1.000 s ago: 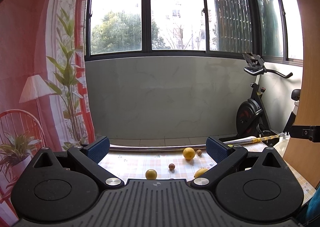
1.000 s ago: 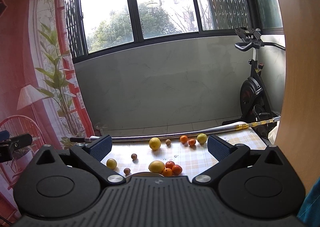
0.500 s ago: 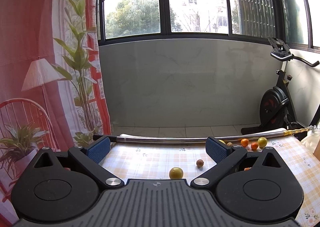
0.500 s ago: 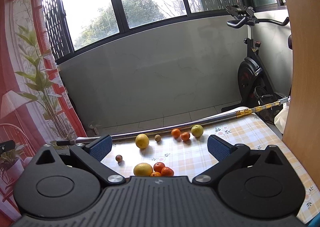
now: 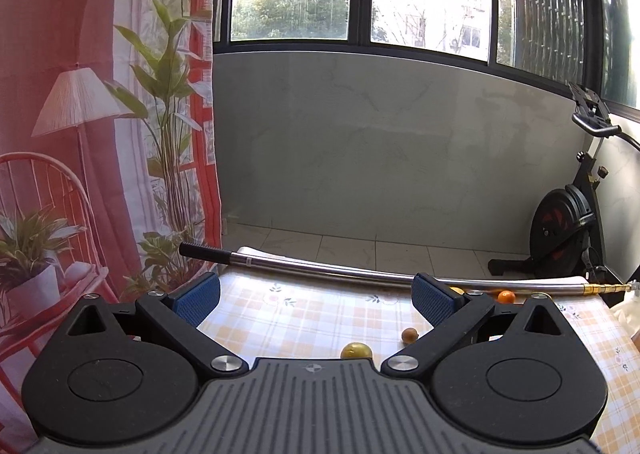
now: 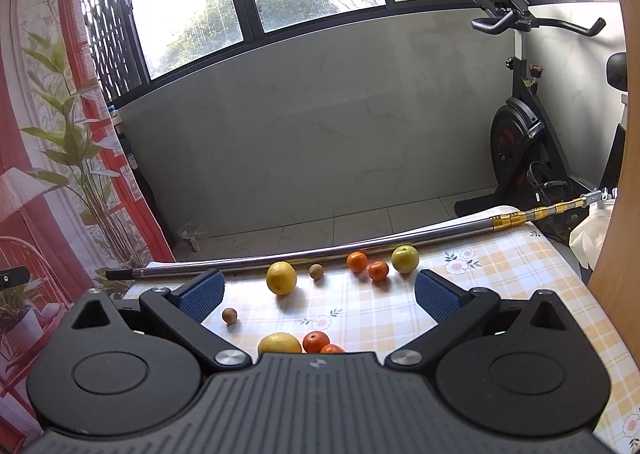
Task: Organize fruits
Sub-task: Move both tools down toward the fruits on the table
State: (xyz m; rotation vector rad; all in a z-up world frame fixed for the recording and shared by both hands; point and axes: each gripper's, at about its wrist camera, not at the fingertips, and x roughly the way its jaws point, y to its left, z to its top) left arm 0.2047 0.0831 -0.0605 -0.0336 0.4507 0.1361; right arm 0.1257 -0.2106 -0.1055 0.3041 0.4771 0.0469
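Fruits lie scattered on a yellow checked tablecloth (image 6: 500,286). In the right wrist view a large yellow citrus (image 6: 281,277), a small brown fruit (image 6: 316,271), two tangerines (image 6: 357,261), a green-yellow apple (image 6: 405,259), another small brown fruit (image 6: 229,315), a lemon (image 6: 279,343) and more tangerines (image 6: 316,341) show. My right gripper (image 6: 316,294) is open and empty above them. In the left wrist view a yellow-green fruit (image 5: 356,351), a small brown fruit (image 5: 409,334) and a tangerine (image 5: 506,296) show. My left gripper (image 5: 316,296) is open and empty.
A long metal pole (image 6: 360,246) lies along the table's far edge, also in the left wrist view (image 5: 360,274). An exercise bike (image 6: 520,126) stands at the back right. A printed red curtain (image 5: 80,134) hangs at the left. A wooden panel (image 6: 624,174) stands at the right.
Both cameras have swung: the left view has turned leftward, with fruits shifting right in frame. The right gripper has come closer to the fruits. Both grippers stay open.
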